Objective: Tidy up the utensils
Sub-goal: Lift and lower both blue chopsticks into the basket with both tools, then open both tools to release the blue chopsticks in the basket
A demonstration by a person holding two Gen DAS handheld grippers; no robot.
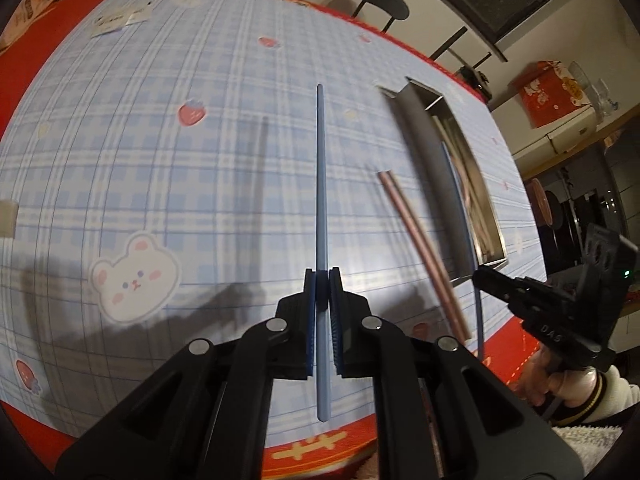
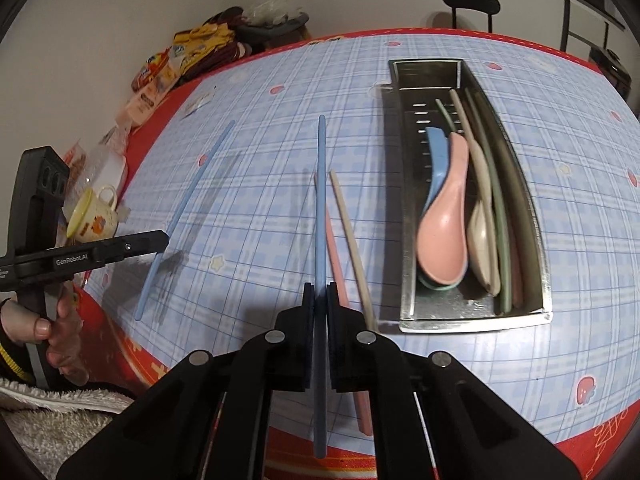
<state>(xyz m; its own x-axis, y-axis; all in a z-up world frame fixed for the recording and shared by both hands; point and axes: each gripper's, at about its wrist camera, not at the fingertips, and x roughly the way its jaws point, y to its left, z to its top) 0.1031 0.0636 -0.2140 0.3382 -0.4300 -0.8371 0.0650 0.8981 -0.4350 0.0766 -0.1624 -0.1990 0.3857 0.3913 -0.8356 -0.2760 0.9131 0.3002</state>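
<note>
My left gripper (image 1: 321, 276) is shut on a blue chopstick (image 1: 321, 168) and holds it above the checked tablecloth; it also shows at the left of the right wrist view (image 2: 162, 240) with that chopstick (image 2: 188, 208). My right gripper (image 2: 320, 290) is shut on a second blue chopstick (image 2: 321, 184), seen in the left wrist view (image 1: 456, 196) beside the metal tray (image 1: 420, 128). A pink chopstick (image 2: 334, 248) and a beige chopstick (image 2: 352, 240) lie on the cloth left of the metal tray (image 2: 408, 240), which holds a pink spoon (image 2: 444, 232), a blue spoon (image 2: 436, 160), a beige spoon (image 2: 484, 240) and green chopsticks (image 2: 500, 208).
Snack packets (image 2: 192, 56), a small yellow cup (image 2: 94, 216) and a clear container (image 2: 108, 168) crowd the table's left edge. A black stool (image 2: 470, 2) stands behind the table. The red table border (image 1: 312, 444) runs along the near edge.
</note>
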